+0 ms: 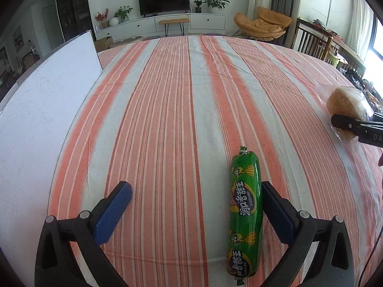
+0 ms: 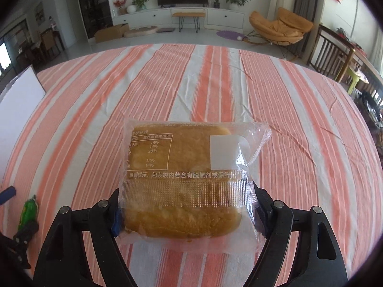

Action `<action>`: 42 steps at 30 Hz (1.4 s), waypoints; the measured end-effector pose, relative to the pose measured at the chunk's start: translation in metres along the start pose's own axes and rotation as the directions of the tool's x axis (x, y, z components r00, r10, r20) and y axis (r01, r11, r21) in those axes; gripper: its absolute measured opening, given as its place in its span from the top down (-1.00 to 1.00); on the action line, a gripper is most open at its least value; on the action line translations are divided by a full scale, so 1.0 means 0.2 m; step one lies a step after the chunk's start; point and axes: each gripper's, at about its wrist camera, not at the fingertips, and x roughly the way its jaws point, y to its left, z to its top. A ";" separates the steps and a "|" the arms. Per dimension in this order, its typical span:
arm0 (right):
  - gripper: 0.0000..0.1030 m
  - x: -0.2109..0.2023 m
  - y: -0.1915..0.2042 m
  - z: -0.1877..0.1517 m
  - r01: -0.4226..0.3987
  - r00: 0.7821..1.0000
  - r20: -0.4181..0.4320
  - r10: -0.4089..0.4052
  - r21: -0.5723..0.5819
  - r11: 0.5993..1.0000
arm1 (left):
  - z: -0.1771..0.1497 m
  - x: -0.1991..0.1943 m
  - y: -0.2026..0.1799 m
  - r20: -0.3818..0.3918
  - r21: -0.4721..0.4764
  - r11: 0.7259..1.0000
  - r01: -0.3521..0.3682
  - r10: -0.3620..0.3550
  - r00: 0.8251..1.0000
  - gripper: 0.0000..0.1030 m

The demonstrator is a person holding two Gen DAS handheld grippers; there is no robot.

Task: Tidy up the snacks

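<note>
Low in the right view, the right tool [image 2: 189,211] clamps a bagged bun [image 2: 184,177] above the tabletop [image 2: 215,83], likely for carrying; the left tool [image 1: 196,205] gapes around the sausage [image 1: 244,212] lying bottom-centre, seemingly poised to grasp.

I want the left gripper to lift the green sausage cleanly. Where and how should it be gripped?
Probably across the middle of the green sausage, from above, one finger on each long side. It lies flat on the striped cloth along the left gripper's pointing line, and the twisted ends look too thin.
</note>
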 end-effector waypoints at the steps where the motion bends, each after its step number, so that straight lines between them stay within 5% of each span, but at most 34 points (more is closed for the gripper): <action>1: -0.60 -0.06 0.01 -0.09 -0.001 1.000 0.002 0.001 -0.022 1.000 | 0.00 0.00 0.00 0.000 0.000 1.000 0.000 0.000 1.000 -1.00; 5: -0.60 -0.26 0.01 -0.39 0.007 1.000 0.018 -0.006 -0.037 0.999 | 0.00 0.00 0.00 0.000 0.000 1.000 0.000 0.000 1.000 -1.00; 9: -0.66 -0.30 0.02 -0.52 0.033 0.998 0.056 -0.033 -0.003 0.999 | 0.00 0.00 0.00 0.000 0.000 1.000 0.000 0.000 1.000 -1.00; 16: -0.89 -0.23 -0.01 -0.45 0.033 0.999 0.021 -0.035 0.081 0.996 | 0.01 0.00 0.00 0.000 0.000 1.000 0.000 0.000 1.000 -1.00; 42: -0.89 -0.24 -0.01 -0.46 0.033 0.999 0.022 -0.035 0.081 0.996 | 0.01 0.00 0.00 0.001 -0.001 1.000 0.000 0.000 1.000 -1.00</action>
